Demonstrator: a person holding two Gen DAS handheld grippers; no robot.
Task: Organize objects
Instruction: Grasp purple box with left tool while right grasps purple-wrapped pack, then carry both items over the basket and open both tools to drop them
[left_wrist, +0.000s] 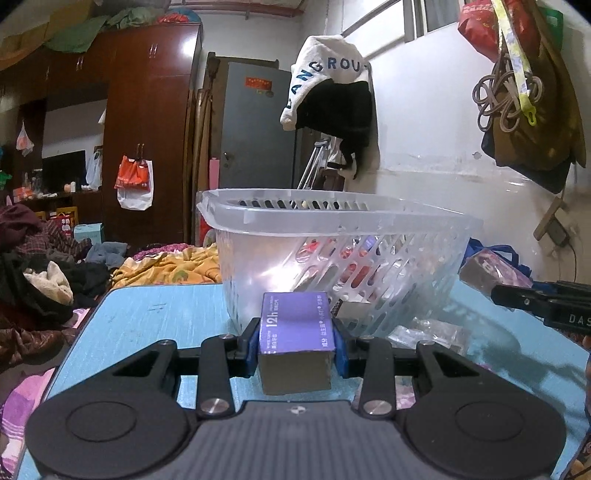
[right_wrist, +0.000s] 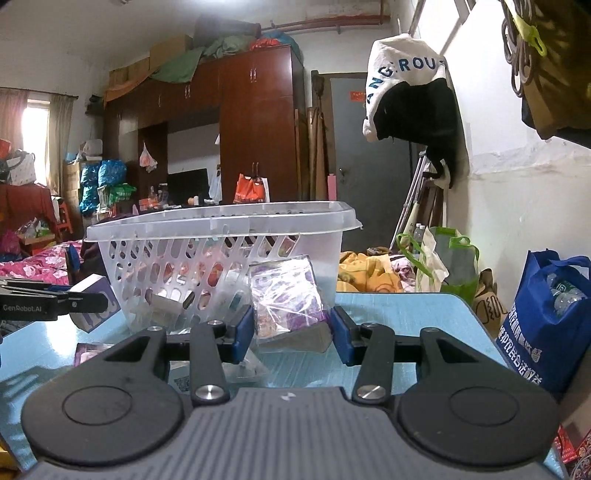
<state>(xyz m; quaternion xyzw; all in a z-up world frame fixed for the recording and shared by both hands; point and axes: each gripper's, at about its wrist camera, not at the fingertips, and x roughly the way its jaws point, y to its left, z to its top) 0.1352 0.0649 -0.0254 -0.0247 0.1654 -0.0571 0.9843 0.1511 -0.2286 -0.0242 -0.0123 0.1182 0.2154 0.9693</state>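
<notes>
Your left gripper (left_wrist: 297, 341) is clenched on the purple box (left_wrist: 295, 325) at lower centre, just before the clear basket (left_wrist: 332, 221); your right gripper (right_wrist: 291, 328) grasps the plastic-wrapped packet (right_wrist: 286, 299) likewise. Both look poised for dropping in; the basket already holds items.

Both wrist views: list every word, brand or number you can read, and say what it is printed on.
"12h": purple box in the left gripper; its smaller print is too small to read.
"ANGROU": white hanging cloth, partly folded away.
"DAS": right gripper's finger, cut off.
"GenRobot.AI": left gripper's finger.
Blue bag: white characters, unreadable.
</notes>
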